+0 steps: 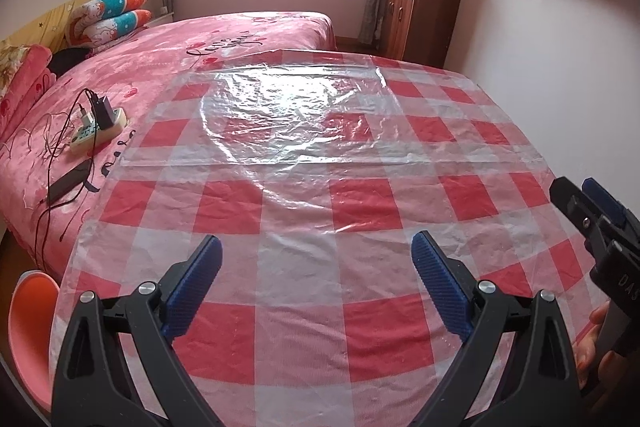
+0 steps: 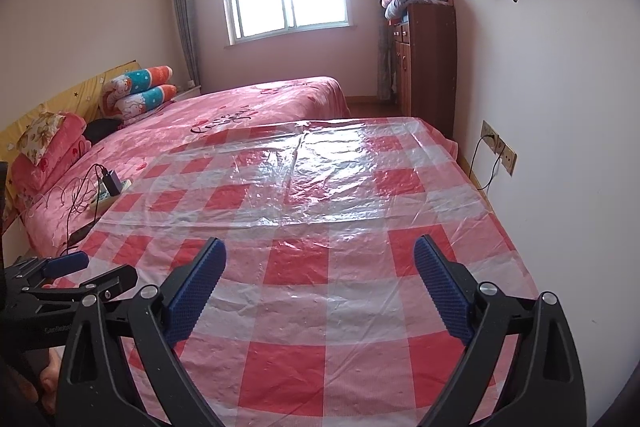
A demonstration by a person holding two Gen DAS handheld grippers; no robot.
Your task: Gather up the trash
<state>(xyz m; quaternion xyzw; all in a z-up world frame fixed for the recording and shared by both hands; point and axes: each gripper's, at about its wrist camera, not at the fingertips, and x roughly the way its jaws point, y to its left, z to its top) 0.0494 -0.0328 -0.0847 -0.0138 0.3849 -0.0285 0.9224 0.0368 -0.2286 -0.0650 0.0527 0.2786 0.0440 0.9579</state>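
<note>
A table with a red-and-white checked cloth (image 1: 360,327) (image 2: 340,367) lies under both grippers, and a crinkled clear plastic sheet (image 1: 288,107) (image 2: 312,179) covers its far half. No loose trash item shows on it. My left gripper (image 1: 318,247) hovers open above the near part of the cloth, nothing between its blue pads. My right gripper (image 2: 320,251) is also open and empty above the cloth. In the left wrist view the right gripper (image 1: 592,203) shows at the right edge; in the right wrist view the left gripper (image 2: 68,271) shows at the left edge.
A pink bed (image 1: 160,67) (image 2: 240,107) adjoins the table on the left, with a power strip and chargers (image 1: 100,123) (image 2: 110,187) and cables near the table edge. An orange chair (image 1: 32,327) stands at bottom left. A wooden cabinet (image 1: 420,11) (image 2: 424,59) and wall (image 2: 560,147) bound the right.
</note>
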